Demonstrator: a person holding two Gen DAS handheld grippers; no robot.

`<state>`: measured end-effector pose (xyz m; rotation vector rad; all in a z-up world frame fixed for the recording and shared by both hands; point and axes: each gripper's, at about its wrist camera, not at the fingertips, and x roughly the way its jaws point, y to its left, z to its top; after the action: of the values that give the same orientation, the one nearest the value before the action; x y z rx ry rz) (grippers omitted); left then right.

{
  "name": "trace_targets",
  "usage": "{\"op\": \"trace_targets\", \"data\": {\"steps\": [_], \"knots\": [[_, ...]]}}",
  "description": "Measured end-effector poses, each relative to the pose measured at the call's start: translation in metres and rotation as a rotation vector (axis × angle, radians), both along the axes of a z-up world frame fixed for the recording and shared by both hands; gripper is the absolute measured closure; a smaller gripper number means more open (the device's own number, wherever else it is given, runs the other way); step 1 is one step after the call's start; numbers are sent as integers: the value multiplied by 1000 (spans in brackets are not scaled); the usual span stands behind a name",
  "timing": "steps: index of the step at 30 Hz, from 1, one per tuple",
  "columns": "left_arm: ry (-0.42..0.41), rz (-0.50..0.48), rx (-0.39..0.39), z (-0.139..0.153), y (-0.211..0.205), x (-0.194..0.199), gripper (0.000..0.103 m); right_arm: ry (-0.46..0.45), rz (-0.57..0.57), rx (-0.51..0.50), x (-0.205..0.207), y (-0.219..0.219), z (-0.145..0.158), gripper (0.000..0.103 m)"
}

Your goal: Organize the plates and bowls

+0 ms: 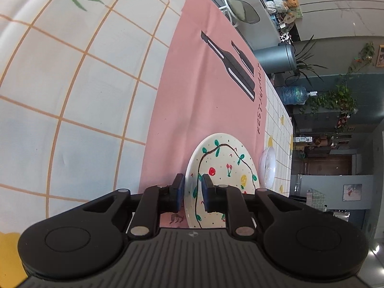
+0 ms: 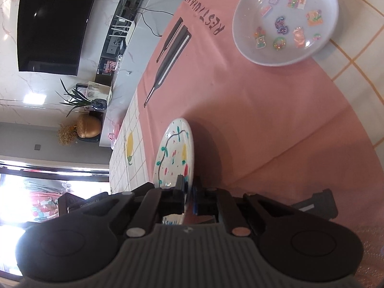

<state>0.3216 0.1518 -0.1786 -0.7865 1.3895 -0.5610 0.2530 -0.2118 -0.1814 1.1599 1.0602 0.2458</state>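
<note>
- Progress so far looks early imo. Plate [image 2: 174,153] is the only piece being handled rn, and bowl [image 2: 285,19] sits untouched on its own.
- Right gripper [image 2: 189,192] is clamped tight on the plate's near rim, one pad on each face. Plate looks tipped up on edge in that view, painted side facing 9 o'clock, w/ a dark shadow on the pink mat [image 2: 264,120] beside it at 3 o'clock.
- Left gripper [image 1: 193,192] straddles the same plate's [image 1: 220,172] rim from the other side. Jaws only narrowly apart, one pad over the painted face, other outside the rim. Small gap shows next to the rim, so I'd call it not pressing; can't say for sure it isn't touching.
- Bowl w/ the stickers inside sits at roughly 1 o'clock in the right cam, well apart from the plate, half on the mat and half on the checked cloth [image 2: 355,55]. Left cam shows it [image 1: 267,165] just past the plate at 3 o'clock.
- Still to do, best guess: plate needs setting down wherever it belongs, then bowl goes w/ it or on it. No stack or tidy arrangement visible yet, so most of the job is left.
</note>
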Motion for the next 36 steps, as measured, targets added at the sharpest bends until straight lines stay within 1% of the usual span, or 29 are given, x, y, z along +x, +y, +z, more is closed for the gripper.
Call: {"op": "trace_targets", "data": {"steps": [2,4,6,9,11,12,16,18,23,26,30,33,36], "knots": [[20,21,-14,-3,1,0,82,33,-24,38,0,-3,-3,100],[37,33,-24,-4,1,1,81,51,-31,43,0,-2,-3,100],[54,32,-29,-6,-1,2,81,91,-65,101,-3,-5,-7,100],[59,30,-31,-8,-4,3,82,115,-75,145,-6,-3,-9,100],[37,26,-17,-3,-6,2,83,123,-77,152,-8,-1,-9,100],[27,25,-10,-1,-6,2,88,116,-73,142,-8,0,-7,100],[-31,12,13,17,-9,-1,90,91,-57,123,-8,3,2,100],[-76,4,17,33,-11,-3,92,67,-52,127,-9,2,8,100],[-184,-12,35,76,-26,-18,92,-15,-49,158,-19,-7,31,100],[-244,-8,36,98,-38,-37,93,-67,-41,170,-31,-17,48,100],[-295,3,34,119,-62,-71,93,-120,-22,186,-57,-37,68,100],[-327,6,42,129,-79,-103,93,-146,11,188,-81,-57,81,100],[-350,6,42,131,-105,-137,93,-152,23,205,-111,-85,84,100]]}}
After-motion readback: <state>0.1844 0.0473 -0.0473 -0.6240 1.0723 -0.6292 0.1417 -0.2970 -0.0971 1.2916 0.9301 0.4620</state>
